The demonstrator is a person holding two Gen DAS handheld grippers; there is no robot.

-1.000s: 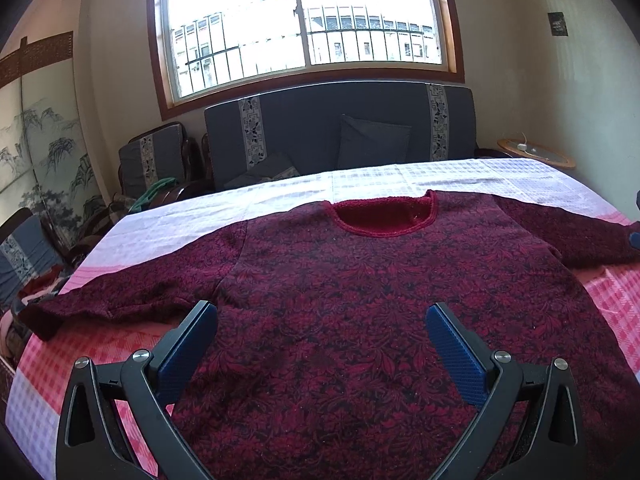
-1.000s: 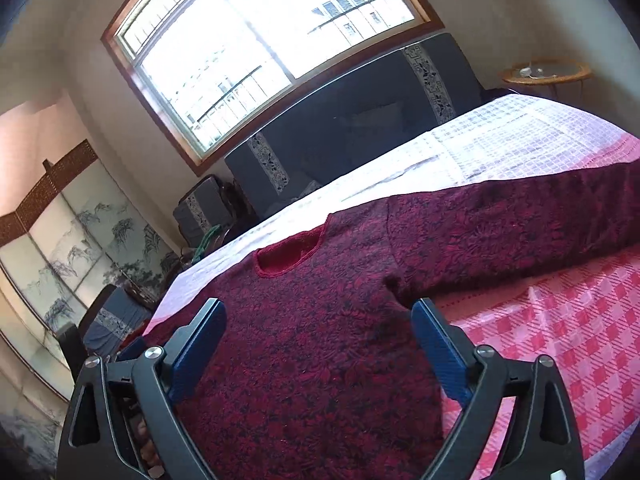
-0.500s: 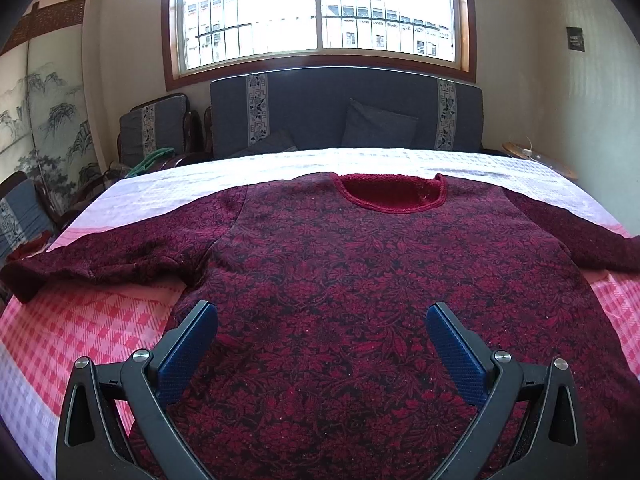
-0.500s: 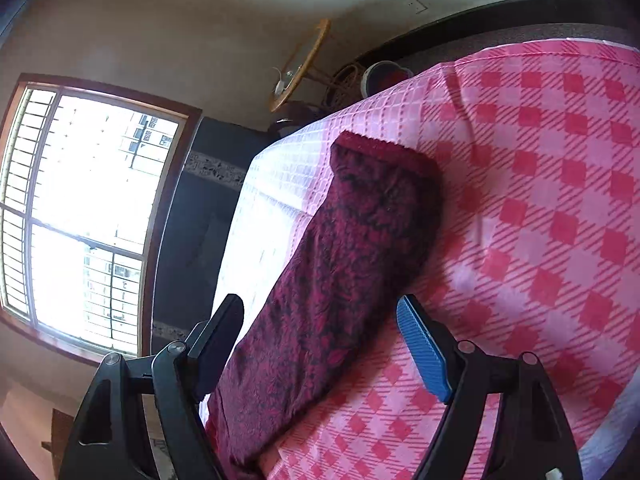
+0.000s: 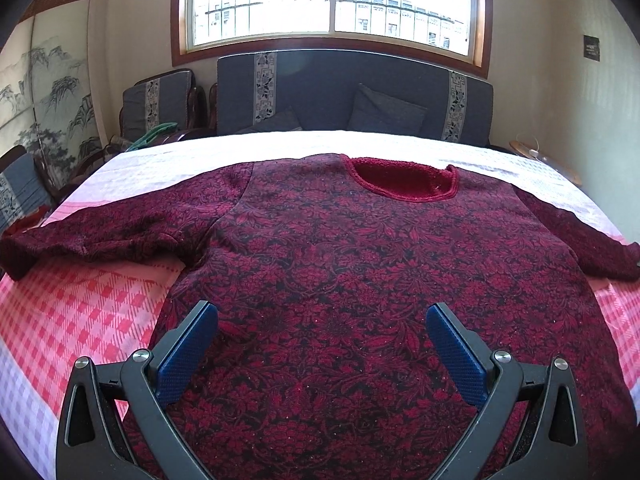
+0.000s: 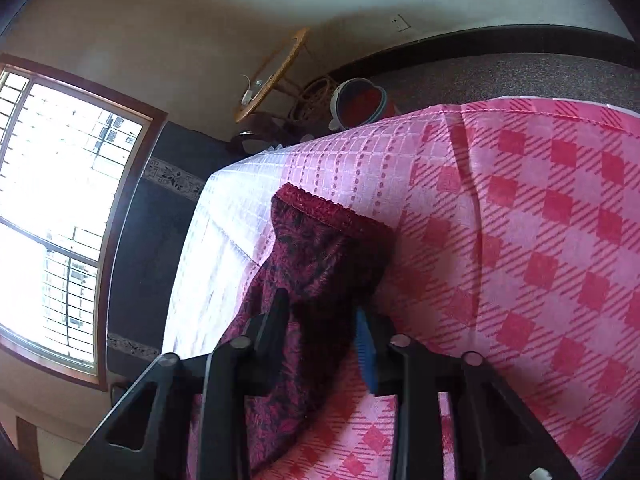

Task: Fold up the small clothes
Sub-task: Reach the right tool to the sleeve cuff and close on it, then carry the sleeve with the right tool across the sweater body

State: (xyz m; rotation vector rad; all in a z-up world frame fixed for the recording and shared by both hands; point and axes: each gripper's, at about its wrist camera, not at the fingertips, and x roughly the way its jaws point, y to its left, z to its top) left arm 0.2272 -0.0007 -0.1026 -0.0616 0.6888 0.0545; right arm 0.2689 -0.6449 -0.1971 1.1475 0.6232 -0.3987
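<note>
A dark red floral sweater [image 5: 320,260] lies flat, front up, on a pink checked bed cover [image 5: 80,312], with its neck away from me and both sleeves spread out. My left gripper [image 5: 322,320] hovers open over the lower middle of the sweater's body, with nothing between its blue pads. In the right wrist view, my right gripper [image 6: 320,304] is shut on the sweater's right sleeve [image 6: 320,240], a little behind the cuff [image 6: 324,206]. The fabric is bunched between the fingers and hides the left pad.
A dark blue sofa [image 5: 352,92] with cushions stands behind the bed, under the window. An armchair [image 5: 156,100] and a painted screen [image 5: 44,92] are at the left. Past the bed's right edge are a round wicker table [image 6: 272,76] and a red bucket [image 6: 360,102].
My right gripper swung from the sweater's body out to the right sleeve end, rolled, and closed on the sleeve. My left gripper sank slightly and stayed open.
</note>
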